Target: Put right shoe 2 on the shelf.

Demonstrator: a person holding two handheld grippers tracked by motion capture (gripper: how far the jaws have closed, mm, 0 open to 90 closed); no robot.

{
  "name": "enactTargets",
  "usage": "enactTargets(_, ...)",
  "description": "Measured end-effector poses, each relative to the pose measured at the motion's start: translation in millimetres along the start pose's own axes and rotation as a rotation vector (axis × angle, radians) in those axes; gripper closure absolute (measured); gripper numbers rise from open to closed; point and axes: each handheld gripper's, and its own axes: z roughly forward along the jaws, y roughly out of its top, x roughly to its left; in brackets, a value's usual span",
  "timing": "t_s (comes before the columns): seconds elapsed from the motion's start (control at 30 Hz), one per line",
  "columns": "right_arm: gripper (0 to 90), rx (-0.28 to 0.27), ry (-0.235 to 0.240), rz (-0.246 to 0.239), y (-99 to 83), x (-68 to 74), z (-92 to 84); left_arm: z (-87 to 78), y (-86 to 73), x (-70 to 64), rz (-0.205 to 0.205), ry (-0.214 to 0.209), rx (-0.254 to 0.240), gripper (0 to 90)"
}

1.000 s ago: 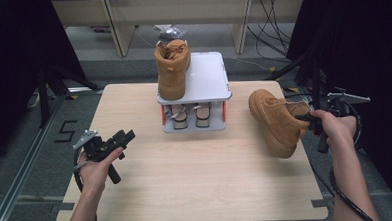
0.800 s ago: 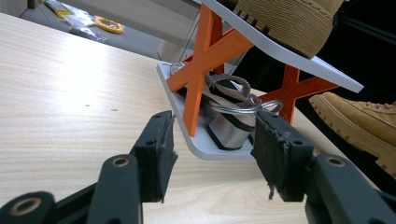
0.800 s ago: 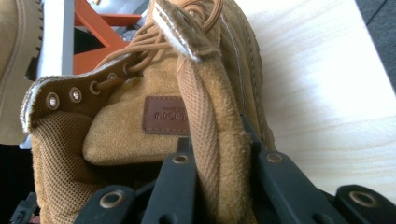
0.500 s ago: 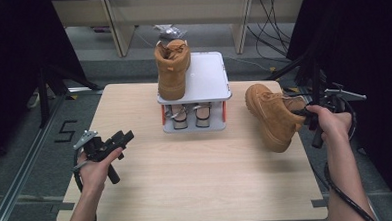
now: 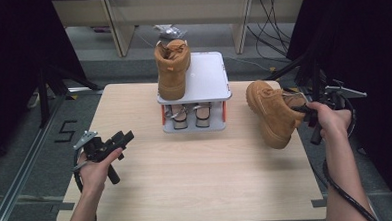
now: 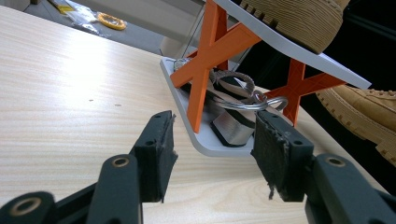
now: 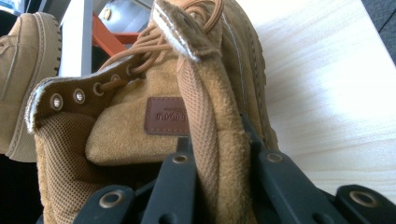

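A tan boot (image 5: pixel 172 69) stands upright on the left half of the white top shelf of a small shoe rack (image 5: pixel 210 75). A second tan boot (image 5: pixel 270 112) hangs tilted, toe towards the rack, just above the table's right side. My right gripper (image 5: pixel 304 113) is shut on its collar. In the right gripper view the jaws (image 7: pixel 219 172) pinch the boot's padded collar and pull strap (image 7: pixel 205 116). My left gripper (image 5: pixel 122 138) is held low at the table's left front. It stands open with nothing between its pads (image 6: pixel 212 158) and faces the rack's orange legs (image 6: pixel 205 51).
A pair of strappy sandals (image 5: pixel 186 116) sits on the rack's lower shelf, seen close up as sandals (image 6: pixel 233 126) in the left gripper view. The wooden table (image 5: pixel 197 180) has bare room in front of the rack. Shelving and cables lie on the floor beyond the table.
The right hand has lifted the held boot slightly and brought it a little towards the rack. The left hand and its gripper have stayed where they were.
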Motion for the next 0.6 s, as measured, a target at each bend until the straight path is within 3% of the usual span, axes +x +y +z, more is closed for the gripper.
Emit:
enactTargets(0.23, 82.5, 0.000, 0.018, 0.014, 2.3, 6.0, -0.5, -0.6, 0.2, 0.4, -0.001, 0.000, 0.001, 47.4)
enactTargets(0.27, 82.5, -0.005, 0.015, -0.007, 3.0, 6.3, -0.8, -0.6, 0.2, 0.4, -0.001, 0.001, 0.002, 47.4)
enactTargets(0.6, 82.5, -0.039, 0.039, -0.005, 5.7, 13.7, -0.6, -0.4, -0.3, 0.5, -0.002, 0.003, 0.004, 47.4)
